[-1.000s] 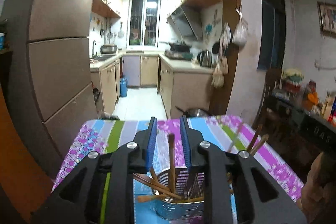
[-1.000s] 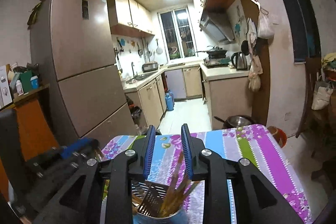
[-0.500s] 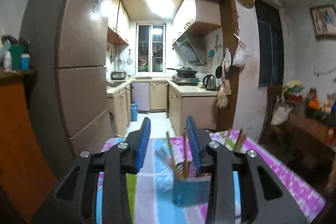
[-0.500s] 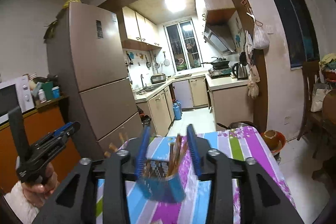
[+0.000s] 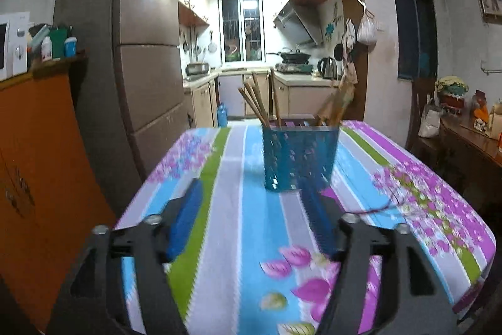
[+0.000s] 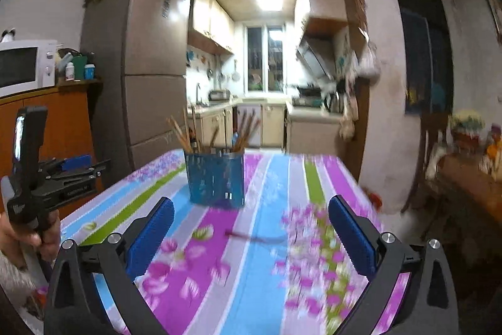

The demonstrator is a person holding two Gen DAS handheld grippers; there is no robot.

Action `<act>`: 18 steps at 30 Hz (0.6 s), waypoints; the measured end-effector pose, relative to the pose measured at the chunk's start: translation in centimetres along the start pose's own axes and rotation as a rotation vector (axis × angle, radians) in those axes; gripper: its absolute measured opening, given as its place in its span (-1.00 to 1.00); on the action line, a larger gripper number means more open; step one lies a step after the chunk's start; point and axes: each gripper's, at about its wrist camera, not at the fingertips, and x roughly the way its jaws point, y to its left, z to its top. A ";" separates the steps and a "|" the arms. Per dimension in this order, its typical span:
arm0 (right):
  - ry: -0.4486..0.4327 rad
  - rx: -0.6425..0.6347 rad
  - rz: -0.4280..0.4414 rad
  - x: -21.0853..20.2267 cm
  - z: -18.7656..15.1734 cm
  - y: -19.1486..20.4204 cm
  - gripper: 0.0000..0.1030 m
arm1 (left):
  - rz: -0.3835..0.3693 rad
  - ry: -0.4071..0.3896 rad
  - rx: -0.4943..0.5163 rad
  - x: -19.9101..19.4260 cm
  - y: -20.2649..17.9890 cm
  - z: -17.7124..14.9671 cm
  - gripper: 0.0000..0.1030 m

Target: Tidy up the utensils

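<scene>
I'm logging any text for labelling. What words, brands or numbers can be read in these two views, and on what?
Nothing here can be read for certain.
Left gripper: pale lettering on its side, too small and blurred.
Fridge: a small panel on the door, not legible.
Bottles on the cabinet beside the microwave: any labels are too small.
Utensil holder: no text visible.
</scene>
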 end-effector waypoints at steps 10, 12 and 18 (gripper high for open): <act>0.129 0.079 -0.162 0.5 -4.4 -0.5 0.91 | 0.008 0.055 0.099 -3.0 -3.4 -4.7 0.89; 0.109 0.061 -0.174 0.2 -4.8 0.0 0.91 | -0.010 0.063 0.076 -3.2 -3.3 -5.0 0.89; 0.079 -0.019 -0.253 -0.2 -5.2 1.3 0.91 | 0.040 0.113 0.016 -3.1 -3.1 -6.0 0.89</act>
